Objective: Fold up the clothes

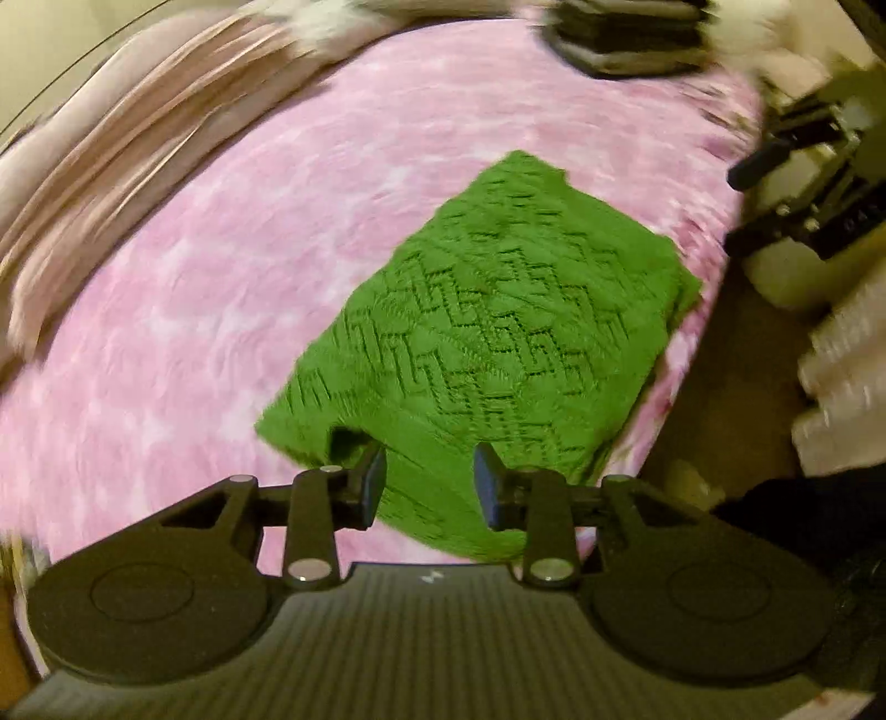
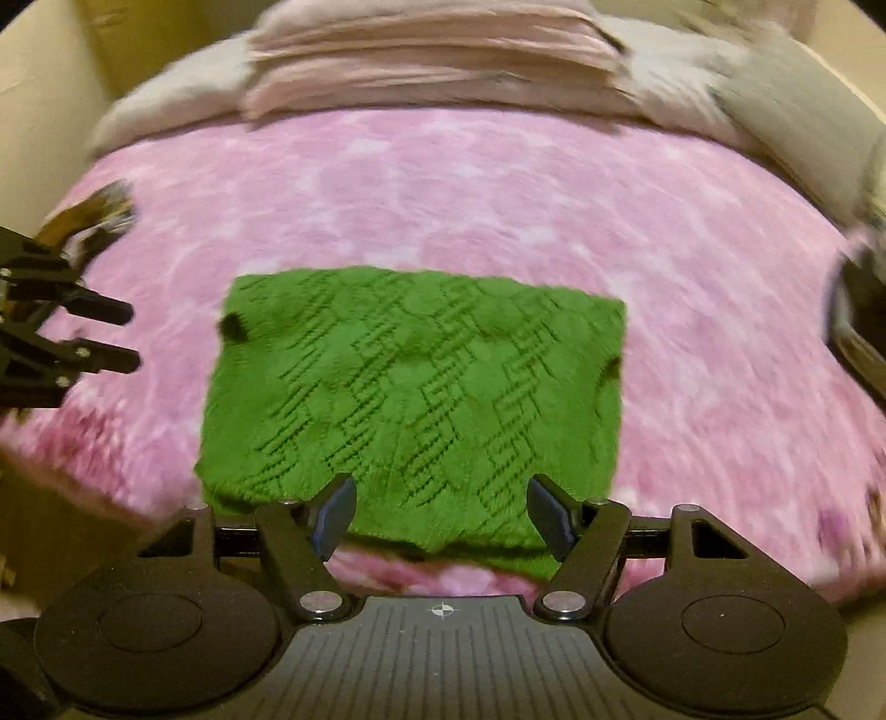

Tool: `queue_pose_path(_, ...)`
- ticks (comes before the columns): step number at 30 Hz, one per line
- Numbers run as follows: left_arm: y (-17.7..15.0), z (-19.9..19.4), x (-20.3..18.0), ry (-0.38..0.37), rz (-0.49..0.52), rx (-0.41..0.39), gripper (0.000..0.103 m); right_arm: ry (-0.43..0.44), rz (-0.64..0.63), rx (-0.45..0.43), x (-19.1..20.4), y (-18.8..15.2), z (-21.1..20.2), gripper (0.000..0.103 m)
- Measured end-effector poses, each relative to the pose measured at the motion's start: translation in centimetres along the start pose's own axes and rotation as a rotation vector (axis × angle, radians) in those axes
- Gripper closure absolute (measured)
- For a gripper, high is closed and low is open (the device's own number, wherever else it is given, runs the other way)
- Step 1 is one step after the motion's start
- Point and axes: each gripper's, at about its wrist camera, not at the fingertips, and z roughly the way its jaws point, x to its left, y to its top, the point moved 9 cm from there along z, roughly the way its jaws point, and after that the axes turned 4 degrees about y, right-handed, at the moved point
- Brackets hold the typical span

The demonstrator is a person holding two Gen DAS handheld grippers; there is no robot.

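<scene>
Lying folded into a thick rectangle, the green knitted garment (image 2: 415,399) sits on the near part of a bed covered by a fluffy pink blanket (image 2: 498,194) with a paler mottled pattern. The knit is chunky, with raised zigzag and lattice ribs running across its top face, and its layered edges show along the near side.

Seen from its own camera, the right hand-held gripper (image 2: 440,512) hangs over the garment's near edge with its two dark, blue-padded fingers spread apart and nothing between them. That view also shows stacked pale pink bedding (image 2: 432,61) at the far end of the bed and the other gripper at the left edge.

In the left wrist view the left hand-held gripper (image 1: 429,487) hovers at a near corner of the garment (image 1: 498,332), fingers likewise apart and empty. Only this view shows the brown floor (image 1: 720,387) to the right of the bed and a blurred dark object (image 1: 626,39) at the far end.
</scene>
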Motion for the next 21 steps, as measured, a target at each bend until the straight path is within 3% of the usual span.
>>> queue_pose_path(8, 0.5, -0.3, 4.6, -0.083, 0.179, -0.033, 0.072, -0.090, 0.189, 0.016, 5.0, 0.5, -1.1, 0.038)
queue_pose_path(14, 1.2, 0.5, 4.6, -0.137, 0.201, -0.015, 0.071, -0.084, 0.306, 0.052, 6.5, -0.4, -0.6, 0.038)
queue_pose_path(21, 1.6, 0.9, 3.3, -0.144, 0.225, 0.011, 0.070, -0.051, 0.401, 0.063, 7.3, -1.4, -0.1, 0.038)
